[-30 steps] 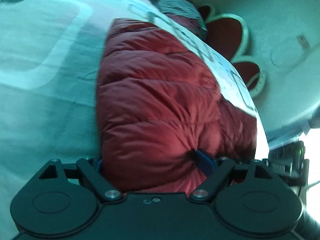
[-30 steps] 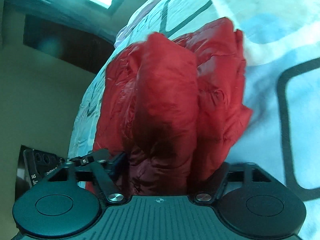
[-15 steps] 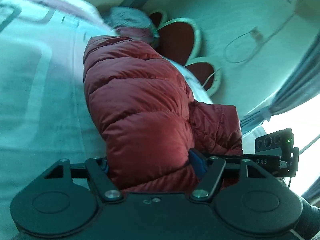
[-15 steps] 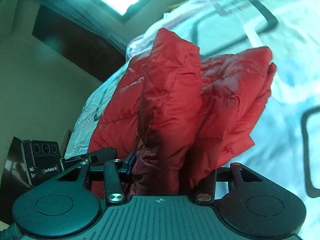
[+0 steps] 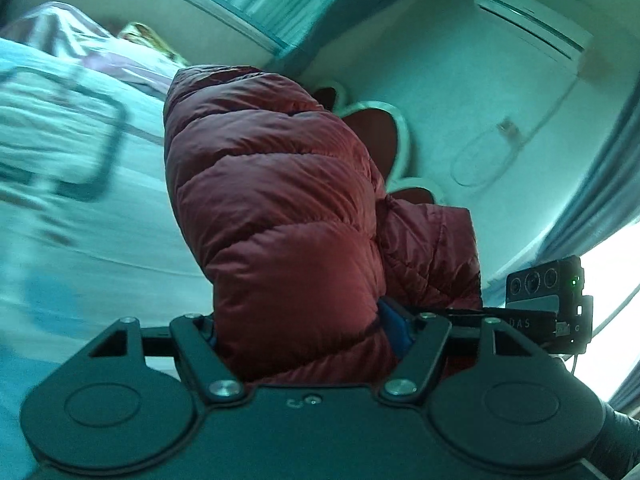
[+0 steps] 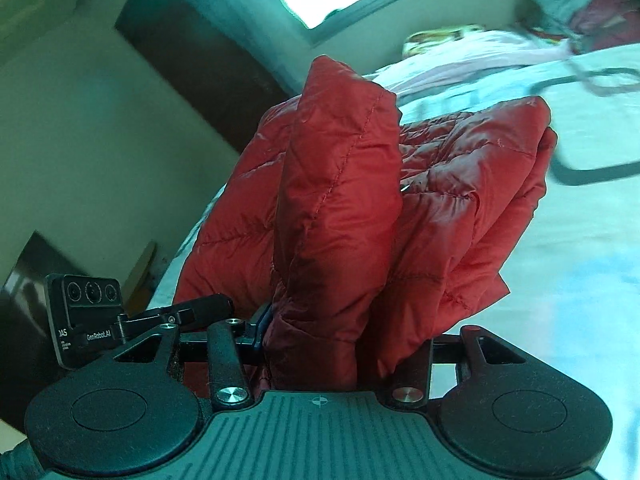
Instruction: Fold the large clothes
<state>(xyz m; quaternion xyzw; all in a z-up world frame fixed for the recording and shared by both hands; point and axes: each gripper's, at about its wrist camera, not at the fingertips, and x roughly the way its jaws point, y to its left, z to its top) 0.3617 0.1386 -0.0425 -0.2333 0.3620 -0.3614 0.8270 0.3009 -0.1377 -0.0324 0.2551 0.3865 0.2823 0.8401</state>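
A red quilted puffer jacket (image 5: 280, 208) fills the middle of the left wrist view, bunched and lifted above the bed (image 5: 80, 220). My left gripper (image 5: 308, 328) is shut on a thick fold of it; the fingertips are buried in the fabric. In the right wrist view the same jacket (image 6: 344, 208) stands up in folded layers. My right gripper (image 6: 344, 344) is shut on its lower edge. Each gripper's camera block shows in the other's view: the right one (image 5: 548, 300) and the left one (image 6: 86, 312).
The bed has a pale sheet with dark rounded-rectangle outlines (image 6: 592, 140). Red cushions with pale rims (image 5: 376, 128) lean on the wall behind. Crumpled clothes (image 6: 580, 4) lie at the bed's far end. A dark cabinet (image 6: 208, 60) stands by the window.
Both grippers have lifted and tilted upward with the jacket still held. More wall, window and curtain show now, and less of the bed.
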